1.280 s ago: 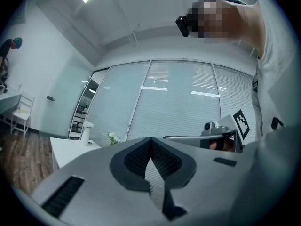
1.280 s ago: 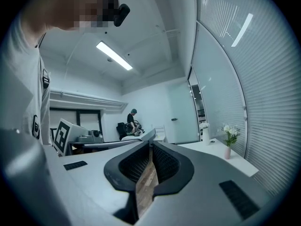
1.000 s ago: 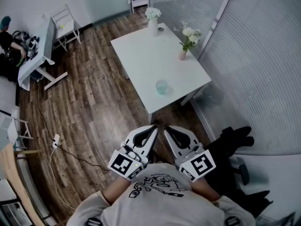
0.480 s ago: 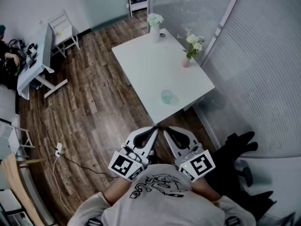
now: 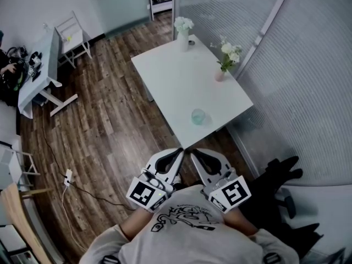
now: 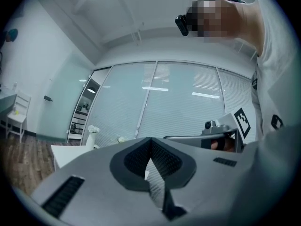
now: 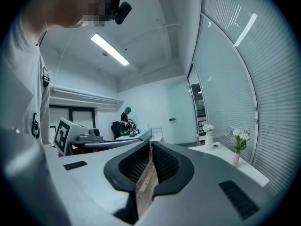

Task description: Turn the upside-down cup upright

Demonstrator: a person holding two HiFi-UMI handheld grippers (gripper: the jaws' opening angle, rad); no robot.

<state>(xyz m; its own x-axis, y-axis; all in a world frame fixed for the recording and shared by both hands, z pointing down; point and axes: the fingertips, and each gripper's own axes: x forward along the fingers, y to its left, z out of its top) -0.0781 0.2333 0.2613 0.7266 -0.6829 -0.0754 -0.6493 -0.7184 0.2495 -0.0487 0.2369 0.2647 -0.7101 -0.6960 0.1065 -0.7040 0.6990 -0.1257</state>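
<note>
Head view / left gripper [image 5: 180, 149]: jaws pressed together, nothing between them; held low in the frame just above the person's chest, tips aimed toward the table's near corner.
Head view / right gripper [image 5: 193, 150]: jaws closed tip to tip, holding nothing; just beside the left gripper, with the two tips converging.
Head view / cup [image 5: 198, 116]: pale, translucent; stands on the white table [image 5: 179, 76] near its lower edge, right of frame centre and well apart from both grippers.
Head view / cup axis: long axis upright, seen nearly end-on from above; which end faces up cannot be made out at this size.
Head view / other items on table: white vase [image 5: 183, 36] at the far corner; pink vase [image 5: 220, 76] with flowers at the right edge.
Left gripper view / left gripper [image 6: 150, 140]: ribbed pads meet at the tips; only a narrow slit shows lower down, with no object in it.
Left gripper view / surroundings: table [image 6: 66, 152] at lower left; right gripper [image 6: 221, 135] at right with its marker cube.
Right gripper view / right gripper [image 7: 150, 144]: pads together at the tips; the thin gap below shows only wood floor.
Right gripper view / surroundings: table [image 7: 247, 172] at lower right carrying the white vase [image 7: 208, 137] and the pink vase [image 7: 235, 159]; left gripper [image 7: 89, 140] at left.
</note>
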